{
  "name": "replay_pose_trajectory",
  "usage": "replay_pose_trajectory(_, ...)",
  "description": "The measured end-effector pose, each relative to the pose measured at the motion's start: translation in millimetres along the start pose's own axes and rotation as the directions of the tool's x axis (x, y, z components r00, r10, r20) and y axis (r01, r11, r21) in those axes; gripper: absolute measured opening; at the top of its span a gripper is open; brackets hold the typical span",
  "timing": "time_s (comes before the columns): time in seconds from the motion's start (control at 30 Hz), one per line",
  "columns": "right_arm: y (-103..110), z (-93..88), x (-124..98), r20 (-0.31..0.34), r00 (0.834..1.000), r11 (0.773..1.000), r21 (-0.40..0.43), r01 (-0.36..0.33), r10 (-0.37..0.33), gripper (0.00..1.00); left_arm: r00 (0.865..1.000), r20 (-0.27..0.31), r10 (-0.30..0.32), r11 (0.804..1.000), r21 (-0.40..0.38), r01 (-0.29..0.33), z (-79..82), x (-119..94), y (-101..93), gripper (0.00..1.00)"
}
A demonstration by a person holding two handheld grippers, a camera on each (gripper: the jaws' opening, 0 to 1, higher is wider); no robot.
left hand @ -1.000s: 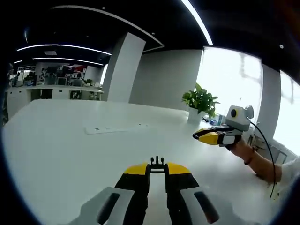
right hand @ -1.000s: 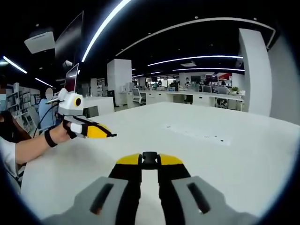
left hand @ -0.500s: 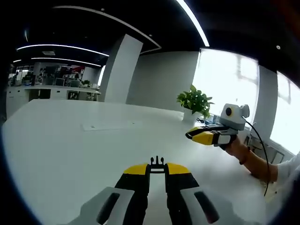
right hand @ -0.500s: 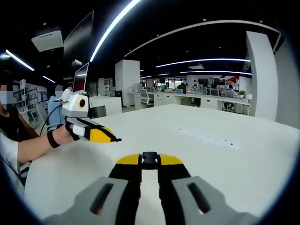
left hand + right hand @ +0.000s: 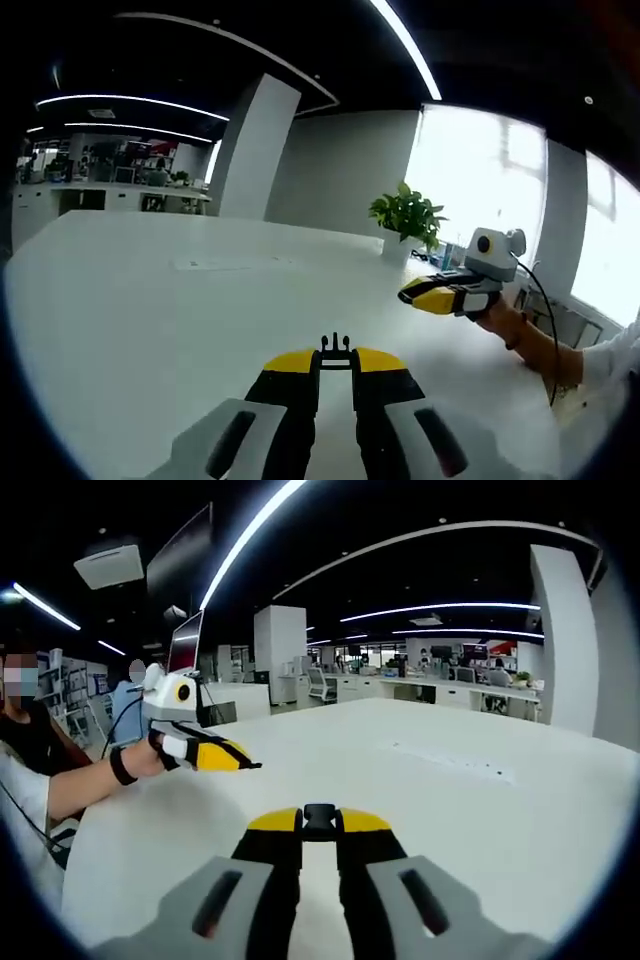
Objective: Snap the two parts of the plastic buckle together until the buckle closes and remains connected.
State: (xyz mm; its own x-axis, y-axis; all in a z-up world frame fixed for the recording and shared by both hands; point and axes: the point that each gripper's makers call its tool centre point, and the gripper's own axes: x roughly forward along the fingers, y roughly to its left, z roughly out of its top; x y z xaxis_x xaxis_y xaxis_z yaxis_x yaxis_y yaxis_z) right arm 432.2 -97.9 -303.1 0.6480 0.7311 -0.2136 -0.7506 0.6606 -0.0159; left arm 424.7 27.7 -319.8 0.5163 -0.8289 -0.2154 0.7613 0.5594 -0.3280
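Left gripper view is showing the left gripper (image 5: 336,352) pinching one buckle part, the pronged piece (image 5: 336,345), right at its tips, with the jaws closed down on it. Right gripper view is showing the right gripper (image 5: 320,822) doing the same thing with the socket piece (image 5: 320,818), a small black block sitting clamped between its yellow tips.

So both halves are getting held up over the white table (image 5: 130,310), but they're well apart. In each view the other gripper is hanging off to the side with a clear gap between them, so nothing's mated yet.

I'm guessing what's left is basically the whole join: swinging the two grippers to face each other, lining the prongs up with the socket and pushing until it clicks.

A potted plant (image 5: 405,215) is sitting at the far table edge.
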Motion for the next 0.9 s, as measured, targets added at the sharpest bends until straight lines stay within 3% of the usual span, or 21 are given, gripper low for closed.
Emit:
replay_pose_trajectory(0.23, 12, -3.9, -4, -0.012, 0.999, 0.999, 0.008, -0.039, 0.039, 0.11, 0.999, -0.035, 0.001, 1.000, 0.020, -0.001, -13.6, -8, -9.7, 0.11)
replay_pose_trajectory(0.4, 19, -7.5, -11, -0.023, 0.999, 0.999, 0.001, -0.047, 0.047, 0.11, 1.000, -0.025, -0.014, 1.000, 0.016, 0.015, -14.5, -13, -13.5, 0.11)
replay_pose_trajectory(0.63, 26, -13.1, -26, -0.036, 0.998, 0.998, -0.019, -0.060, 0.059, 0.11, 0.998, -0.048, -0.049, 0.997, 0.059, 0.052, -23.5, -19, -32.5, 0.11)
replay_pose_trajectory(0.8, 26, -13.8, -22, -0.042, 0.997, 0.998, -0.019, -0.067, 0.066, 0.11, 0.997, -0.051, -0.053, 0.996, 0.070, 0.057, -24.9, -21, -34.2, 0.11)
replay_pose_trajectory(0.9, 28, -14.0, -21, -0.043, 0.997, 0.997, -0.028, -0.073, 0.071, 0.11, 0.995, -0.049, -0.088, 0.995, 0.049, 0.091, -27.3, -20, -40.1, 0.11)
